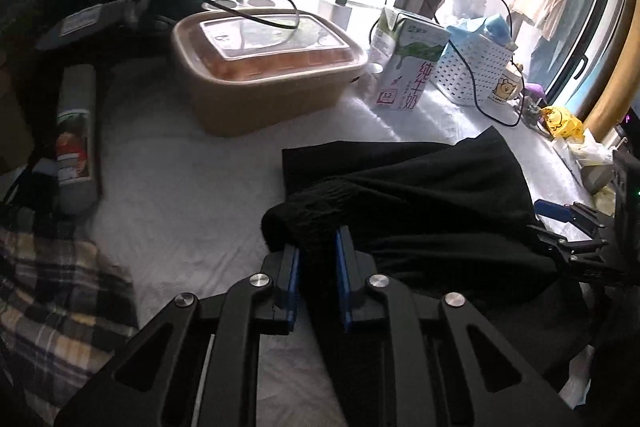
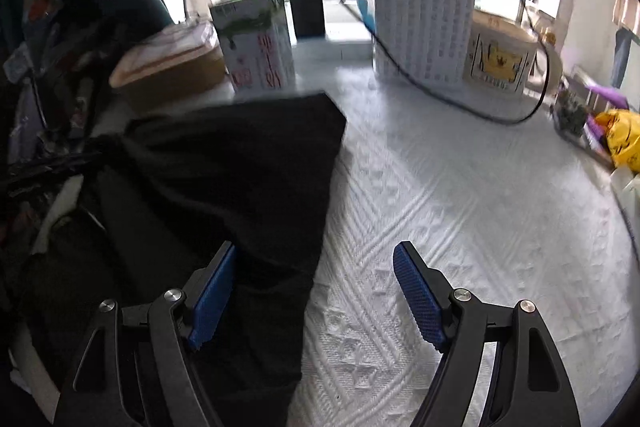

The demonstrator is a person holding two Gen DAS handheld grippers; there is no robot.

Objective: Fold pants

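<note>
Left gripper (image 1: 318,259) was clamped on a bunched black fold of the pants (image 1: 420,203), cloth pinched between its blue pads. Right gripper (image 2: 314,291) stood wide, nothing pressed; its left finger (image 2: 212,299) sat over the black cloth, its right finger (image 2: 418,297) over bare white bedspread (image 2: 460,195), so the pants' right edge ran up between the jaws.

Pants lay on the near middle of the bedspread, partly doubled over, long axis roughly from the near edge toward the far clutter, with a squared corner (image 1: 286,153) at the far left of the cloth. Right gripper also showed at the pants' right side in the left view (image 1: 576,227).

Judgement: left hand had its hold; right still needed to close on the edge straddled by its jaws before any lift or fold.

Room: open bedspread to the right of the pants and a bare strip to the left. Far side crowded: lidded food box (image 1: 268,67), milk carton (image 1: 408,63), white basket (image 1: 472,67), black cable (image 2: 440,87) trailing across. Plaid cloth (image 1: 60,291) and a bottle (image 1: 76,135) at the left edge. Carton stood near the pants' far corner, a snag risk for a forward fold.
</note>
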